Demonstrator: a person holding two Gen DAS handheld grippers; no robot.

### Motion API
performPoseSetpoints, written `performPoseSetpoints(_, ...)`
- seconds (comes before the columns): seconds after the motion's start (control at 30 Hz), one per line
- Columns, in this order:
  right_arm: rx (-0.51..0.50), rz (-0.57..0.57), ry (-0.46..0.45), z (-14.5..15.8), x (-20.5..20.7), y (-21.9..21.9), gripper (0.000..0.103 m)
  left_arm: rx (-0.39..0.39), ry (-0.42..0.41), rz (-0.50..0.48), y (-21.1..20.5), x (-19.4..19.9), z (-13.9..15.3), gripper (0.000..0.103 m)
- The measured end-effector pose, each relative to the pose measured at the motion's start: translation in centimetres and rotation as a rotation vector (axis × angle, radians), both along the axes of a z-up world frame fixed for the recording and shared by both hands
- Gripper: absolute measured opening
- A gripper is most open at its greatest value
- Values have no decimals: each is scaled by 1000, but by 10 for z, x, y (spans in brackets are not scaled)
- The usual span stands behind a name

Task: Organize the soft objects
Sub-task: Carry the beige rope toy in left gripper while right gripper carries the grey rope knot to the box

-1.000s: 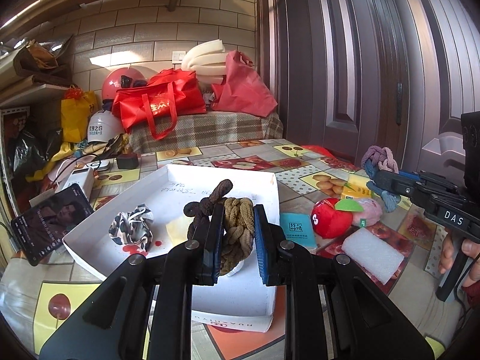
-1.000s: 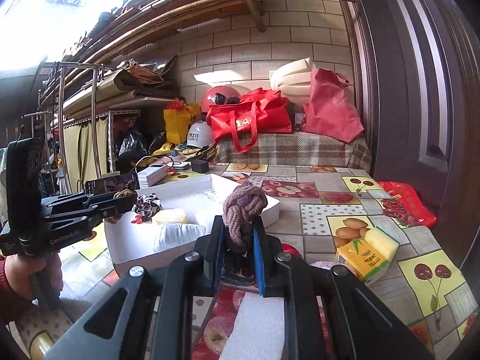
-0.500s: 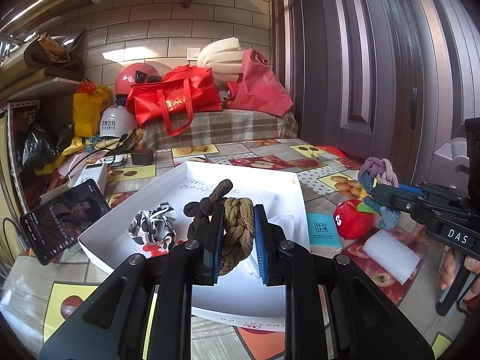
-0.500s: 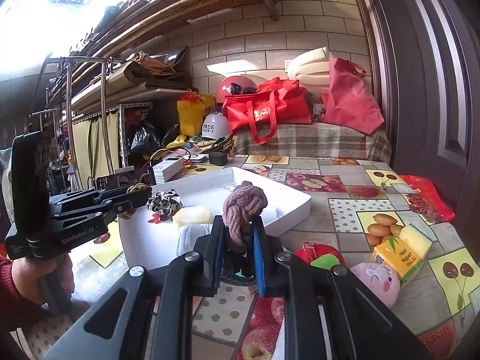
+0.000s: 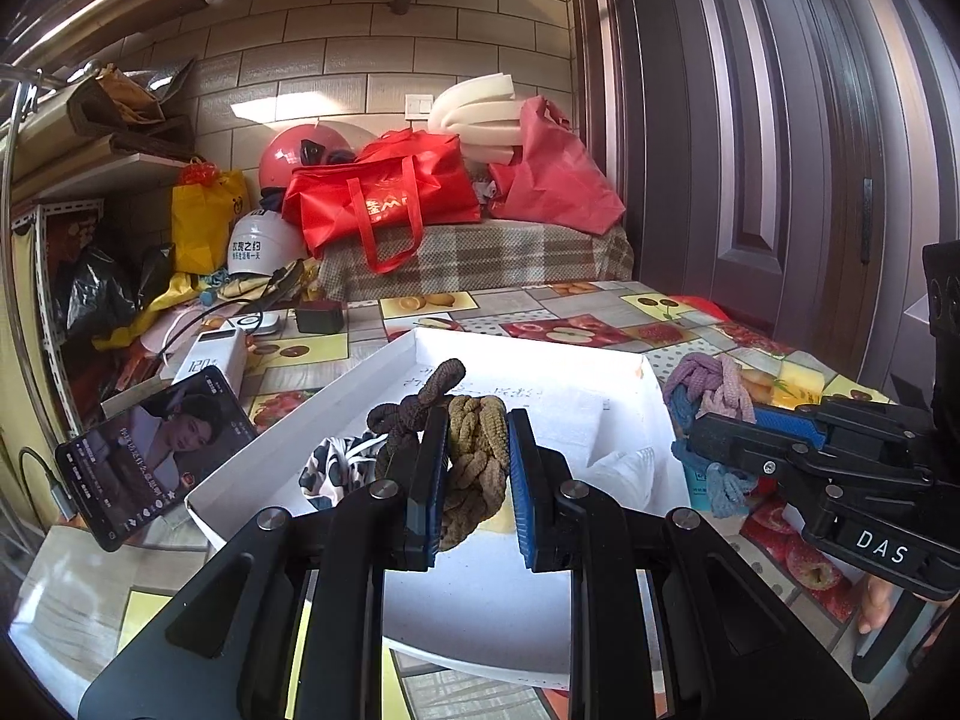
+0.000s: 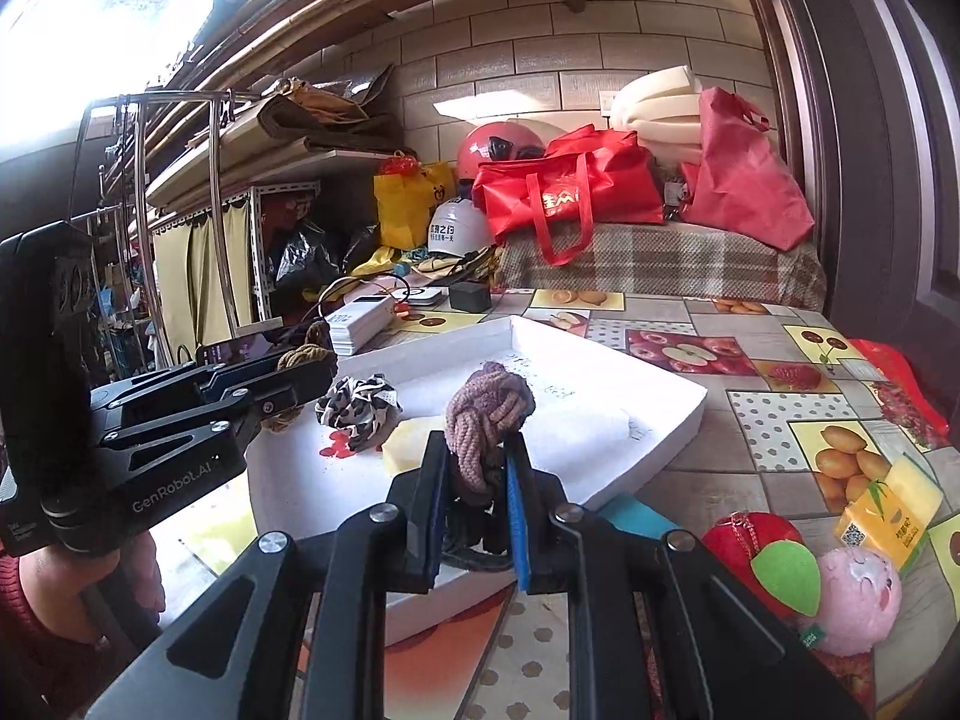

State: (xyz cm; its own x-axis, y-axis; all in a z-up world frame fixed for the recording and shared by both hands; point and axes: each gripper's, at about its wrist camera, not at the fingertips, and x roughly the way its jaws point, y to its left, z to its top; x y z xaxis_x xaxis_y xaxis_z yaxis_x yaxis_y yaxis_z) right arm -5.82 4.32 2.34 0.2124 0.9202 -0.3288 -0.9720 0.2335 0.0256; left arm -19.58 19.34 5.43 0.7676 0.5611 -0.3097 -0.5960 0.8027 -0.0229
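Left wrist view: my left tongs (image 5: 474, 480) are clamping a brown knot (image 5: 471, 462), narrow, holding it over the white tray (image 5: 528, 360) just ahead. A scrunchie (image 5: 333, 468) is lying in the tray beyond my left jaw. To my right, my right tongs (image 5: 711, 438) are carrying a purple knot (image 5: 711, 384) at the tray's edge.

Right wrist view: my right tongs (image 6: 477, 480) are gripping that purple knot (image 6: 489, 414), narrow, over the tray's (image 6: 672, 414) near side. My left tongs (image 6: 300, 378) are hanging at my left with the brown knot (image 6: 303, 354).

Progress, as I judge it: scrunchie and a yellow sponge (image 6: 411, 450) are already in; both knots are still to drop.

Only this view is showing what is left outside: apple plush (image 6: 762, 558), pink plush (image 6: 855, 600) and a yellow pack (image 6: 888, 516), right of my jaws. Only the left view is showing the phone (image 5: 150, 456).
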Motion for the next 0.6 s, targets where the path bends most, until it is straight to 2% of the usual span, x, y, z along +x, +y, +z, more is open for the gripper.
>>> performPoseSetpoints(0.4, -30, -24, 43, 0, 17, 46, 16, -14, 9, 52, 47, 14, -2, 18)
performPoseSetpoints(0.6, -48, -46, 81, 0, 33, 72, 16, -57, 6, 61, 69, 20, -4, 18)
